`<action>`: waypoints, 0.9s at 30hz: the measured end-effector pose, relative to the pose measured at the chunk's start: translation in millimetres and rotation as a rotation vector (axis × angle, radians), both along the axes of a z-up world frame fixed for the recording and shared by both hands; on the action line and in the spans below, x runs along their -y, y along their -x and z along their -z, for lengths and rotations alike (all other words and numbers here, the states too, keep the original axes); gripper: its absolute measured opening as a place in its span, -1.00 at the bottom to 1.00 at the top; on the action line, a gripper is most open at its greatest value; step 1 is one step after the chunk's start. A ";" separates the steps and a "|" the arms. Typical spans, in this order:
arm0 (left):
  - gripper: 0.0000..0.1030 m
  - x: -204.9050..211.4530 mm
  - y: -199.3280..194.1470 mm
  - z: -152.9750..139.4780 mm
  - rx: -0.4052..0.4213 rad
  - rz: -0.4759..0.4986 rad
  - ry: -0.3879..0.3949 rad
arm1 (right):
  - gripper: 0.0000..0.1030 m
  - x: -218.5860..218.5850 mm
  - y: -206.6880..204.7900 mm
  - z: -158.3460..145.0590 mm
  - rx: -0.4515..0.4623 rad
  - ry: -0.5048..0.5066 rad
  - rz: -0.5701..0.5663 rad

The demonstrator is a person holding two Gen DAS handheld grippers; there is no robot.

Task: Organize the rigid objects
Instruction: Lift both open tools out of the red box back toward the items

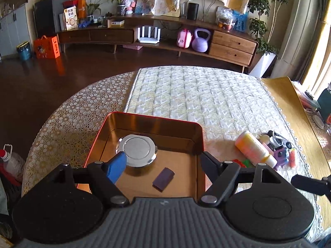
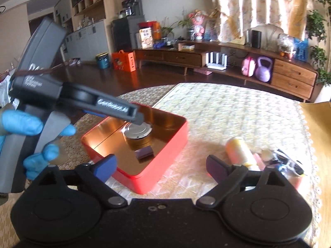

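Observation:
A red tin tray with a shiny gold inside sits on the quilted table mat; it also shows in the right wrist view. Inside lie a round silver disc and a small dark purple block. My left gripper is open and empty, hovering over the tray's near edge; its body also shows in the right wrist view. My right gripper is open and empty, near the tray's front corner. A pile of loose items lies to the right, led by an orange-yellow bottle.
Sunglasses, a purple toy and small tubes lie in the pile at the mat's right edge. A wooden board lies far right. A long sideboard stands across the dark floor.

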State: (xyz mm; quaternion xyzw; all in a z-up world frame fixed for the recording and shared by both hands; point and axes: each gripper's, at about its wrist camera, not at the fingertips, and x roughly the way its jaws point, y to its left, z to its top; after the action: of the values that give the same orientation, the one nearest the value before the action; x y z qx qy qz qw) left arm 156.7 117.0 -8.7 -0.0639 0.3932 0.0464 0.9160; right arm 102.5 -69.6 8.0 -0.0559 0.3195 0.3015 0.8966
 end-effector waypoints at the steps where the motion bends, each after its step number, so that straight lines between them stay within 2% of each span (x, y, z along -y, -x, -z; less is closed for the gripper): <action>1: 0.52 2.6 4.3 -1.4 0.005 0.006 0.000 | 0.88 2.7 2.4 -1.1 0.005 -0.004 0.006; 7: 0.53 17.9 27.6 -8.3 0.036 0.031 0.013 | 0.99 28.0 18.3 -5.5 0.027 -0.025 0.057; 13: 0.59 39.6 48.6 -11.4 0.071 0.061 0.029 | 0.99 55.7 30.7 -5.2 0.042 -0.051 0.117; 27: 0.64 83.0 67.3 4.2 0.080 0.107 0.042 | 0.99 111.1 39.9 10.3 0.027 -0.042 0.265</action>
State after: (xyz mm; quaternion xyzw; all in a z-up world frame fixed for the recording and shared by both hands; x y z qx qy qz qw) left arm 89.4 34.0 -12.9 -0.0640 0.3601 -0.0134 0.9306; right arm 62.6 -180.7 -2.3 0.0016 0.3056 0.1865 0.9337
